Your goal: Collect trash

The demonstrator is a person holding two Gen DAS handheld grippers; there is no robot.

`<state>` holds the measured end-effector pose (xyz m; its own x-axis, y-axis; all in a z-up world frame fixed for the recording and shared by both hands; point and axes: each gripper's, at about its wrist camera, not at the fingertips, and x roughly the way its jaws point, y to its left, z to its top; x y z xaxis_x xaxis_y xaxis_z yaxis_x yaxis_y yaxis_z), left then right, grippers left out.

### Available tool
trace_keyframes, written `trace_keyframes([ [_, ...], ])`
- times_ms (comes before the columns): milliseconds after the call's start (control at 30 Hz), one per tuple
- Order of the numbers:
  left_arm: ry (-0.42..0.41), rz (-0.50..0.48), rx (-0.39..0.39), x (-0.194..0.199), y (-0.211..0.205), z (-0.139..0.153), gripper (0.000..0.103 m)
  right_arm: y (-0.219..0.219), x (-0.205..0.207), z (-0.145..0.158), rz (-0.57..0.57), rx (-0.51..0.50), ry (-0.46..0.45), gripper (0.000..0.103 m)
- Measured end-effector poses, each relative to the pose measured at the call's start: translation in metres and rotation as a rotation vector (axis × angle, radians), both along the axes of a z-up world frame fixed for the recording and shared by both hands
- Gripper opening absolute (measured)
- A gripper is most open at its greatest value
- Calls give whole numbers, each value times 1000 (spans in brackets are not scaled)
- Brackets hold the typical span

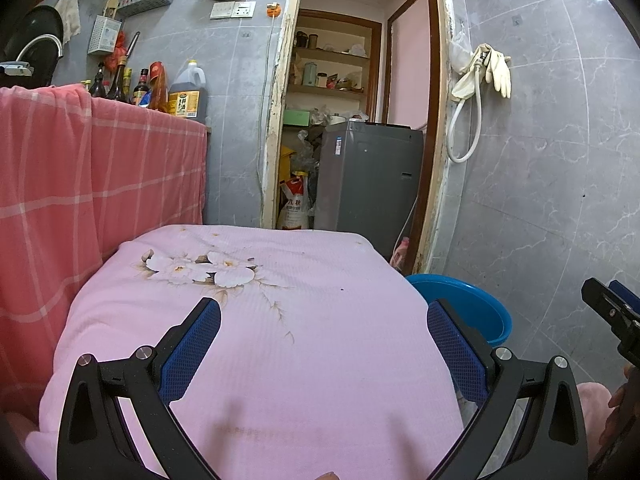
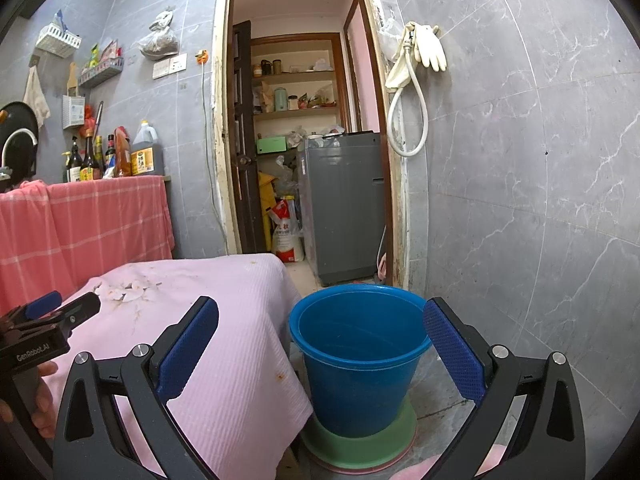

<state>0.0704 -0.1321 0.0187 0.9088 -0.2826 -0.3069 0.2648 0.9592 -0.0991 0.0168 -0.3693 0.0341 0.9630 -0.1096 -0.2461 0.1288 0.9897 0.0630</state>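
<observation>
A blue bucket stands on a green and pink disc on the floor, right of the table; its rim peeks out past the table edge in the left wrist view. The table wears a pink flowered cloth. My left gripper hovers open over the cloth, nothing between its fingers. My right gripper is open too, level with the bucket's rim and spanning the table corner and bucket. No loose trash shows on the cloth. Each gripper appears at the edge of the other's view.
A counter under a red checked cloth with bottles stands left of the table. Behind is an open doorway with a grey washing machine and shelves. Grey tiled wall with hanging gloves runs on the right.
</observation>
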Motion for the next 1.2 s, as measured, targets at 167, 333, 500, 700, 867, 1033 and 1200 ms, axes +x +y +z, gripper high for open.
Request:
trace_keyframes([
  [167,0,-1,-1,0,-1,0,101,0,0,0,1,0,0,103],
  [333,-1,1,-2,-1,-1,-1,101,-1,0,0,0,1,-1,103],
  [500,5,2,-5,0,-2,-2,101,0,0,1,-2,-1,-1,103],
  [700,6,4,-6,-1,-4,-3,101,0,0,1,-1,1,0,103],
  [867,8,4,-7,-1,-4,-3,101,-1,0,2,-1,1,-2,103],
  [1033,7,16,-13,-1,-3,-2,101,-1,0,2,0,1,-1,103],
  [1200,8,13,-13,0,-3,-1,101,-1,0,2,0,2,1,103],
])
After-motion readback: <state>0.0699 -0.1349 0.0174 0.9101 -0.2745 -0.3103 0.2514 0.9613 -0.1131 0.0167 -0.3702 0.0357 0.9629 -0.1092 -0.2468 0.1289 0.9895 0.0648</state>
